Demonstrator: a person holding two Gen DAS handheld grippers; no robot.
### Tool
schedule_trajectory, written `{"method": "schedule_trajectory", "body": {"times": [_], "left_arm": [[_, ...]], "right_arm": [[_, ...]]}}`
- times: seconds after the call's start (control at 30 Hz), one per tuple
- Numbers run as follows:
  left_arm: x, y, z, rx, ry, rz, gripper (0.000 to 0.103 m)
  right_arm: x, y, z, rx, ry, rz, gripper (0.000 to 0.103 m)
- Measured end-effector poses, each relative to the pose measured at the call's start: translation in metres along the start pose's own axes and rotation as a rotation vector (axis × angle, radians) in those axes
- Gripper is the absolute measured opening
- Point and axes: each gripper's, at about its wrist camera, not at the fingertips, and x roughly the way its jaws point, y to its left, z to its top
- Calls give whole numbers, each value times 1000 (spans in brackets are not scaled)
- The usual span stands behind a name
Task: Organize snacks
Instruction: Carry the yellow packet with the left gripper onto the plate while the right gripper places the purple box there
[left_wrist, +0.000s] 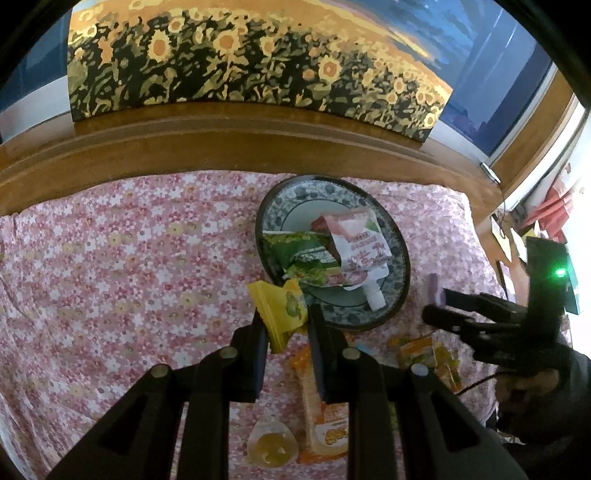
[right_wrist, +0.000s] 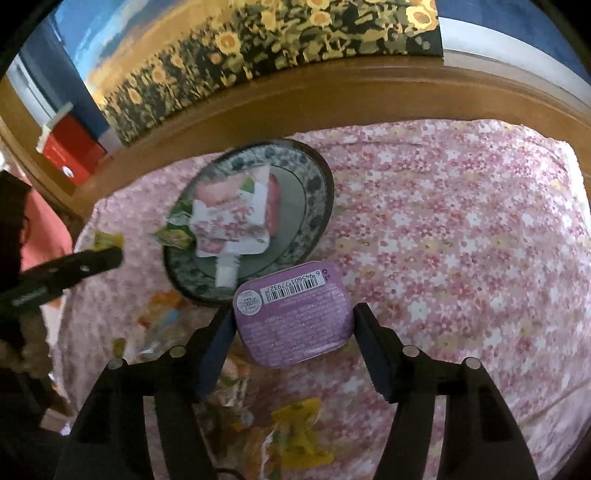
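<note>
A yellow snack packet (left_wrist: 282, 310) is pinched in my left gripper (left_wrist: 286, 317), which is shut on it just before the near rim of a blue-patterned plate (left_wrist: 400, 251). On the plate lie green packets (left_wrist: 299, 251) and a pink-and-white pouch (left_wrist: 358, 243). My right gripper (right_wrist: 291, 314) stands open around a purple tin (right_wrist: 295, 314) that shows its barcode side, beside the plate (right_wrist: 317, 177). Its left finger is at the tin's edge; a small gap shows at the right finger. From the left wrist view the right gripper (left_wrist: 443, 306) is at the right of the plate.
A pink floral bedspread (left_wrist: 129, 258) covers the surface. More snacks lie near me: an orange packet (left_wrist: 325, 417), a clear jelly cup (left_wrist: 271, 443), yellow-orange packets (left_wrist: 432, 354). A wooden headboard (left_wrist: 221, 147) with a sunflower painting (left_wrist: 240, 55) stands behind.
</note>
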Motion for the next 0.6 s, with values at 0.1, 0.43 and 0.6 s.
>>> {"method": "schedule_trajectory", "body": {"times": [0.1,0.43,0.6], "left_arm": [[2,-4,2,11,2,-4,21],[7,-7,21,30,-16,-14,22],[17,-6,38,47,-20,-17,22]], "right_arm": [[-5,2,0,5,-14,28,66],[-16,8,13,2,-35,50,66],[-20,8,34,-8,-58,65,66]]}}
